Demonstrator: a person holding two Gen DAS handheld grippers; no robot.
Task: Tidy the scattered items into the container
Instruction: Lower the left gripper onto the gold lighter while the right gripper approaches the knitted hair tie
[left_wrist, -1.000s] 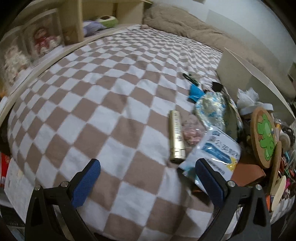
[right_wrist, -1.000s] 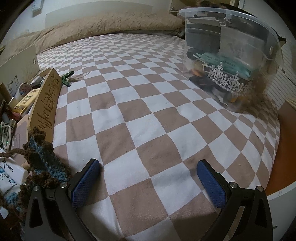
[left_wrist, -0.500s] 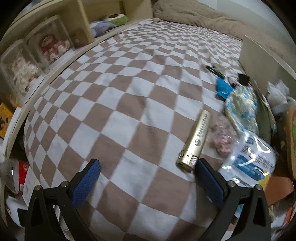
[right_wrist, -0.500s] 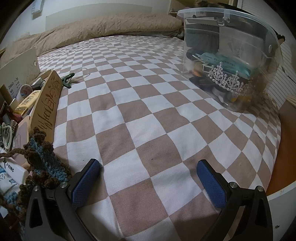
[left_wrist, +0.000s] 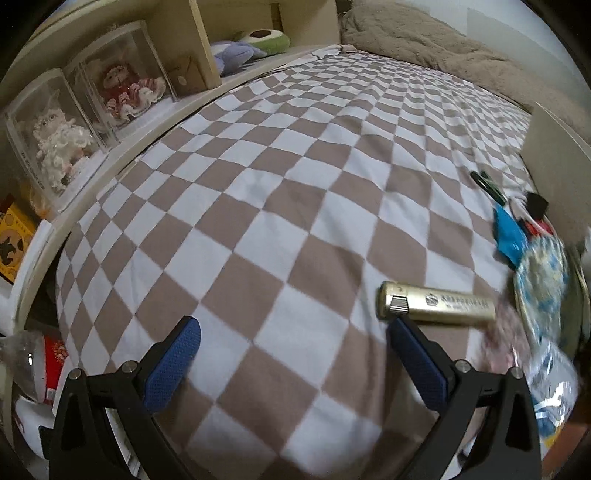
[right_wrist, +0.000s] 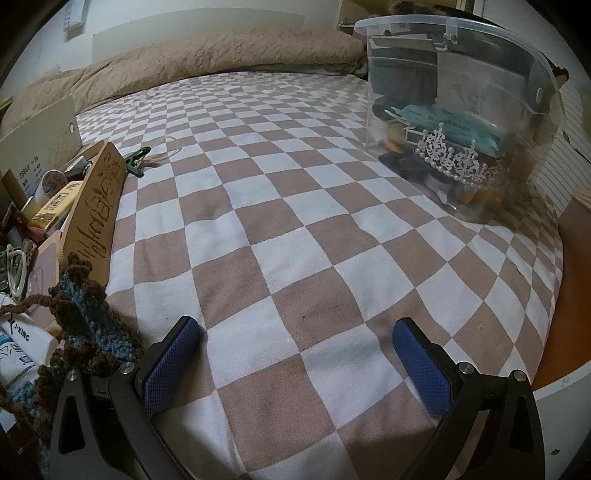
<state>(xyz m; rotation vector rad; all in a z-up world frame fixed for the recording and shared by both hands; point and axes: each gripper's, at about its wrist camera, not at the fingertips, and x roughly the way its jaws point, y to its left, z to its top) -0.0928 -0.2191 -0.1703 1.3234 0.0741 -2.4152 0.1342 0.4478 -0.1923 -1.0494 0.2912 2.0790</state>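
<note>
Left gripper (left_wrist: 293, 334): fingers spread wide, nothing between them, blue pads facing inward over the checkered blanket (left_wrist: 258, 206). Right gripper (right_wrist: 295, 334): fingers likewise wide apart and empty.

Landmark: gold lighter (left_wrist: 436, 305), lying flat on the blanket, long axis roughly crosswise to the left gripper's fingers.
- Left gripper's right-hand pad (left_wrist: 419, 363) sits just beside the lighter's cap end; contact cannot be judged. The lighter lies outside the jaw gap, not between the pads.
- Beyond the lighter's far end: a blurred pile of packets, incl. a patterned round pouch (left_wrist: 541, 280) and a blue wrapper (left_wrist: 509, 232). Blur at this edge prevents naming more.
- Well off on the opposite side of the lighter: shelf edge with doll display cases (left_wrist: 85, 110), not part of the task.

Clear plastic container (right_wrist: 458, 122) appears only in the right wrist view; upright on the blanket, already holding a tiara (right_wrist: 454, 155) and teal packets. Its place relative to the lighter cannot be fixed. A crocheted piece (right_wrist: 88, 332) and a wooden plaque (right_wrist: 98, 206) lie at the left of that view.

Judgement: the wide opening suits a first pick; the lighter looks the likely target since it lies apart from the pile. The gripper would need to shift toward it to straddle the body. Smooth metal casing may slip.
</note>
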